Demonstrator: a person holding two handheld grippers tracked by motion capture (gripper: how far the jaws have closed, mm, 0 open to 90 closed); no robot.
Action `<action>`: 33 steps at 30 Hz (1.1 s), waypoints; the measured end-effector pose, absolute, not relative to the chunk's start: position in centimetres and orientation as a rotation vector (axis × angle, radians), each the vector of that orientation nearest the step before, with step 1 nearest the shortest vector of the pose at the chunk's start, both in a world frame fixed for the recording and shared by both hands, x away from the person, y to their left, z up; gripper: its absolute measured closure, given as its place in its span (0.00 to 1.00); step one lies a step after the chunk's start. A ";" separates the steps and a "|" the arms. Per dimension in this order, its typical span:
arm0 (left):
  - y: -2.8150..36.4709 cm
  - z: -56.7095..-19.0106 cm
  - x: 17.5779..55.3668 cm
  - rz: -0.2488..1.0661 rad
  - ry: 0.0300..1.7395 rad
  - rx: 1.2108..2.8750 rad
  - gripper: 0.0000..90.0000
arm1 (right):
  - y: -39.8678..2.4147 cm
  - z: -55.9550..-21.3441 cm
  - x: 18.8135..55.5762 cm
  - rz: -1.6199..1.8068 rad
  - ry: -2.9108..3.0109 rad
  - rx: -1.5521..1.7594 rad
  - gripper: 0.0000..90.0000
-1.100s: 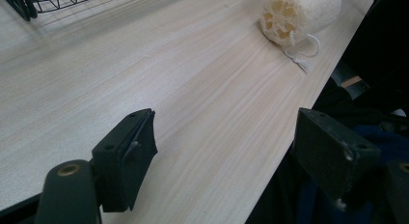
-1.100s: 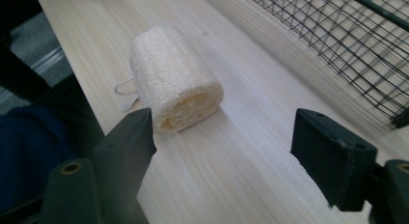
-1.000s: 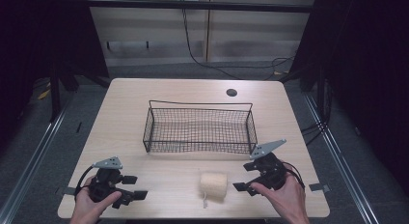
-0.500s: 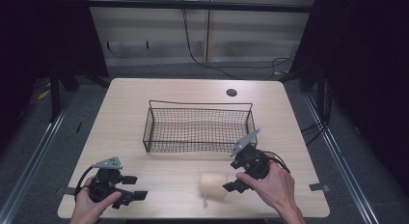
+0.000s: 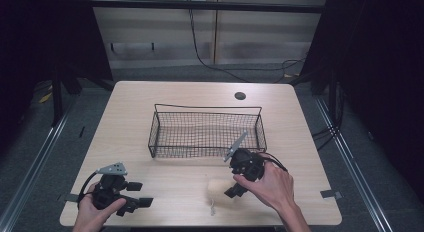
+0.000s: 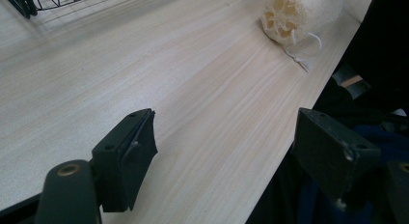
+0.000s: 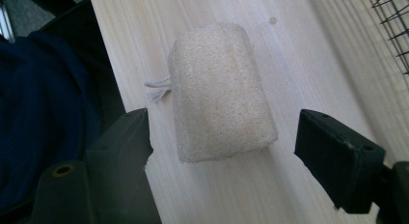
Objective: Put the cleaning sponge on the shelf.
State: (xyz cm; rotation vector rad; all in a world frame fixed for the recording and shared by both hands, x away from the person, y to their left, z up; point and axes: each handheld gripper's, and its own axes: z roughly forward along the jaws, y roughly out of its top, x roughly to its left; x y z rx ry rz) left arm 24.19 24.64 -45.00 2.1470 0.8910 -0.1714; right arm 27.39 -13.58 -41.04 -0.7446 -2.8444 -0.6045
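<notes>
Your right claw (image 7: pixel 219 137) is spread around the loofah (image 7: pixel 219 93) lying on the worktop (image 5: pixel 165 189) near its front edge, nothing pinched yet, so closing, lifting and placing it in the wire basket (image 5: pixel 205 134) all remain.
</notes>
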 end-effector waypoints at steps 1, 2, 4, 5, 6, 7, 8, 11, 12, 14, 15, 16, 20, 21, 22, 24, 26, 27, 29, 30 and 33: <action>24.6 -45.0 24.2 -0.170 0.891 2.147 0.25 | -13.4 -41.1 27.5 -0.589 -2.839 -0.734 0.22; 24.6 -45.0 24.2 -0.170 0.891 2.147 0.25 | -13.4 -41.1 27.5 -0.589 -2.839 -0.734 0.22; 24.6 -45.0 24.2 -0.172 0.891 2.147 0.25 | -13.2 -41.5 27.8 -0.555 -2.838 -0.720 0.22; 24.6 -45.0 24.2 -0.171 0.893 2.147 0.25 | -12.8 -41.7 28.0 -0.526 -2.831 -0.723 0.22; 24.6 -45.0 24.2 -0.171 0.893 2.147 0.25 | -12.8 -41.7 28.0 -0.526 -2.831 -0.723 0.22; 24.6 -45.0 24.2 -0.170 0.895 2.147 0.25 | -12.8 -41.8 28.1 -0.515 -2.829 -0.714 0.23; 24.6 -45.0 24.2 -0.169 0.896 2.146 0.25 | -12.6 -41.9 28.3 -0.508 -2.821 -0.715 0.23; 24.7 -45.0 24.2 -0.171 0.894 2.144 0.25 | -12.2 -42.5 28.8 -0.474 -2.823 -0.656 0.23; 24.7 -45.0 24.2 -0.171 0.894 2.144 0.25 | -12.1 -42.5 28.8 -0.462 -2.814 -0.672 0.23; 24.7 -45.0 24.2 -0.173 0.895 2.143 0.25 | -11.9 -42.8 29.0 -0.453 -2.810 -0.652 0.23; 24.7 -45.0 24.2 -0.173 0.895 2.143 0.25 | -11.9 -42.8 29.0 -0.453 -2.810 -0.652 0.23; 24.7 -45.0 24.2 -0.172 0.894 2.145 0.25 | -11.7 -43.0 29.1 -0.441 -2.818 -0.650 0.22; 24.7 -45.0 24.2 -0.168 0.898 2.140 0.25 | -11.5 -43.4 29.2 -0.407 -2.817 -0.650 0.22; 24.7 -45.0 24.2 -0.166 0.898 2.142 0.25 | -11.4 -43.6 29.2 -0.402 -2.820 -0.645 0.22; 24.7 -45.0 24.2 -0.170 0.899 2.144 0.26 | -11.3 -43.8 29.4 -0.405 -2.831 -0.619 0.22; 24.7 -45.0 24.2 -0.170 0.898 2.141 0.26 | -11.2 -44.0 29.4 -0.392 -2.827 -0.633 0.23; 24.7 -45.0 24.2 -0.165 0.900 2.140 0.26 | -10.9 -44.3 29.4 -0.360 -2.826 -0.633 0.23; 24.7 -45.0 24.2 -0.167 0.899 2.141 0.26 | -10.9 -44.3 29.4 -0.360 -2.826 -0.633 0.23; 24.7 -45.0 24.2 -0.166 0.900 2.141 0.26 | -10.8 -44.4 29.4 -0.350 -2.828 -0.618 0.23; 24.7 -45.0 24.2 -0.165 0.900 2.140 0.26 | -10.7 -44.6 29.4 -0.348 -2.828 -0.610 0.22; 24.7 -45.0 24.2 -0.165 0.899 2.142 0.26 | -10.7 -44.7 29.4 -0.341 -2.830 -0.599 0.22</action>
